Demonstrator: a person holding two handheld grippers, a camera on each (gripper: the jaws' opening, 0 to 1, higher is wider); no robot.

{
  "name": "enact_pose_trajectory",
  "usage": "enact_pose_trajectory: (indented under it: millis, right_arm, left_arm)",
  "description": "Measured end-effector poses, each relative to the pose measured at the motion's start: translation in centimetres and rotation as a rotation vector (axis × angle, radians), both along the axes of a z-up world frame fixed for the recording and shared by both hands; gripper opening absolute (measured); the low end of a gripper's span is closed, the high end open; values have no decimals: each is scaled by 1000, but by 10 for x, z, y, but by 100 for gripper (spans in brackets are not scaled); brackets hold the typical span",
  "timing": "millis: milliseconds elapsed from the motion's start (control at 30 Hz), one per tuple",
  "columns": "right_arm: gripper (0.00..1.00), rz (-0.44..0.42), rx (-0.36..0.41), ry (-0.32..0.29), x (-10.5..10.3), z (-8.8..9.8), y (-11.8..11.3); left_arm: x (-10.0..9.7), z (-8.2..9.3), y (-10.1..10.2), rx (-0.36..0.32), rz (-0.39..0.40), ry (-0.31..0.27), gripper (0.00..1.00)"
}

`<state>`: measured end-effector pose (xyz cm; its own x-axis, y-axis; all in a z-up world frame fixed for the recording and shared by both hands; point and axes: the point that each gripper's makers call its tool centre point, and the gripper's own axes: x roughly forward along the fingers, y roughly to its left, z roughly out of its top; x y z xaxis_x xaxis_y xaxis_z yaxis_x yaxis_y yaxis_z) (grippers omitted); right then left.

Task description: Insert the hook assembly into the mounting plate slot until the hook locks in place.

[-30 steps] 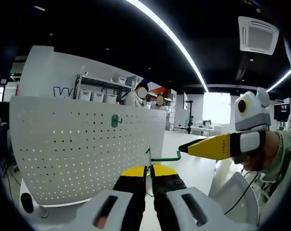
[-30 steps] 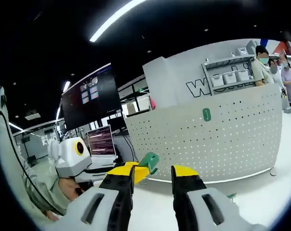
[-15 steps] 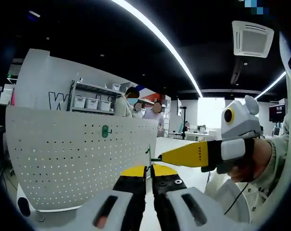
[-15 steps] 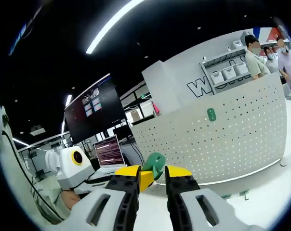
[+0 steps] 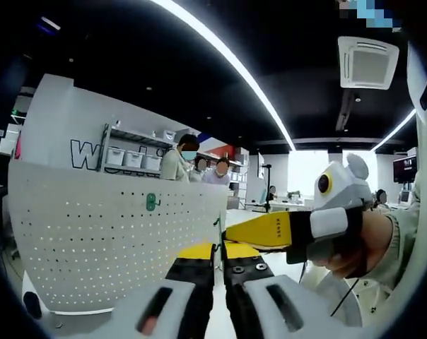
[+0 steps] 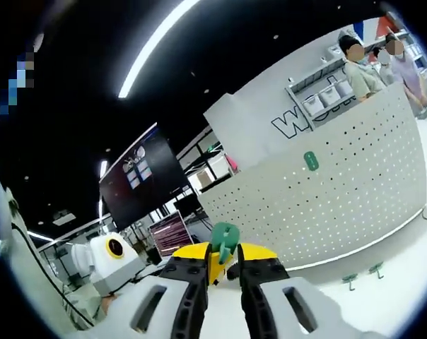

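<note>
Looking along the left gripper [image 5: 218,256] in the left gripper view, its yellow-tipped fingers [image 5: 198,253] are nearly together, clenched on the thin wire end of a green hook [image 5: 219,227] that rises just above them. The right gripper [image 5: 259,231] comes in from the right, its yellow tip reaching in to touch that same hook — whether its fingers are apart cannot be told from this side. Behind stands the white perforated mounting plate [image 5: 107,240], upright on the tabletop [image 5: 259,216], with one green hook [image 5: 151,202] already hung near its top edge.

In the right gripper view, the right gripper [image 6: 223,256] has its fingers [image 6: 258,254] drawn close, grasping the green plastic head of the hook assembly [image 6: 225,239]. The mounting plate [image 6: 341,198] stands well behind it, a green hook [image 6: 311,161] seated on it; two spare green hooks [image 6: 362,277] lie on the tabletop [image 6: 404,282] at its foot.

To do this step well, the hand-over probably needs a firm right-hand hold before the left lets go — then the back tabs squared to a row of holes, well apart from the seated hook.
</note>
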<state>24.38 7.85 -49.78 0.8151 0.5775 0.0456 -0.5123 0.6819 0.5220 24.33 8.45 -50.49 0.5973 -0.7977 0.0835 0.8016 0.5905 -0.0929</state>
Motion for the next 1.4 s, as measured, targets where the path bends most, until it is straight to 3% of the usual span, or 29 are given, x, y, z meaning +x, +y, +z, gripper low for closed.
enact_pose_trajectory:
  millis: [200, 867, 1267, 1400]
  right_arm:
    - [4, 4, 9, 9, -2, -1, 1]
    - [2, -7, -10, -11, -2, 1, -1]
    - [1, -15, -21, -25, -2, 4, -3]
    - [1, -18, -25, -29, -2, 5, -4]
  left_arm:
    - [-1, -2, -1, 18, 6, -12, 4]
    - [0, -3, -3, 14, 3, -6, 5]
    - [-6, -11, -7, 53, -19, 2, 4]
    - [-7, -15, -7, 66, -22, 19, 8]
